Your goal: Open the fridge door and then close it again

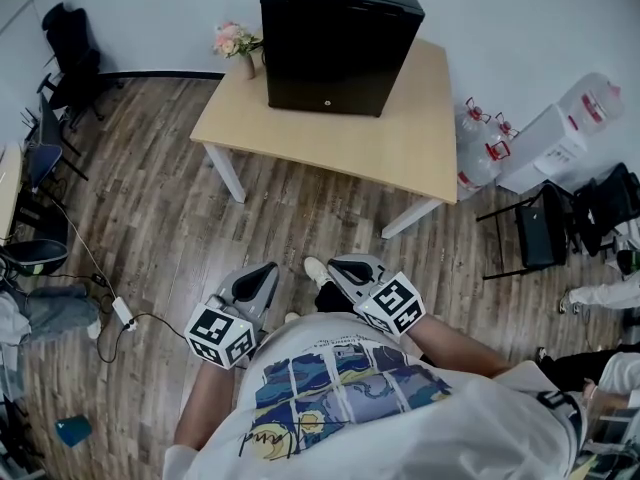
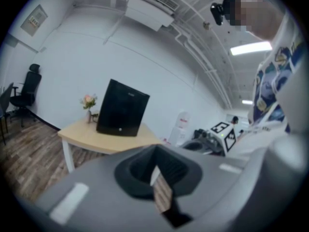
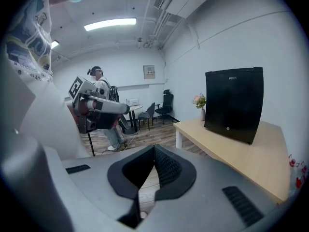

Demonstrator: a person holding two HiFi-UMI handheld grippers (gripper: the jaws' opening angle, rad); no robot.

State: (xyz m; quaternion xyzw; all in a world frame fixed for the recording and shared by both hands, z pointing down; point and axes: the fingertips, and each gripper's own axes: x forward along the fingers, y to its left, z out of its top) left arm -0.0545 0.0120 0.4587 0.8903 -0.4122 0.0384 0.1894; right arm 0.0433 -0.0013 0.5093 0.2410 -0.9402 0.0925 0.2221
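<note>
- Light wood table point(image 1: 400, 138) with white legs, at my 12 o'clock, stands on the wood-plank floor point(image 1: 170, 238).
- On the table: a black fridge point(image 1: 335, 43), door shut, set toward the far edge.
- Also on the table: a vase of pink flowers point(image 1: 240, 46) on the corner, just beside the fridge at its 9 o'clock.
- On the floor: water jugs point(image 1: 482, 148) at the table's 3 o'clock, near its edge.
- A black chair point(image 1: 545, 230) at my 2 o'clock; a black office chair point(image 1: 70, 48) at my 10 o'clock, by the wall.
- A white power strip point(image 1: 124, 313) with its cable at my 9 o'clock; a small blue thing point(image 1: 72, 430) at my 8 o'clock, can't tell what it is.
</note>
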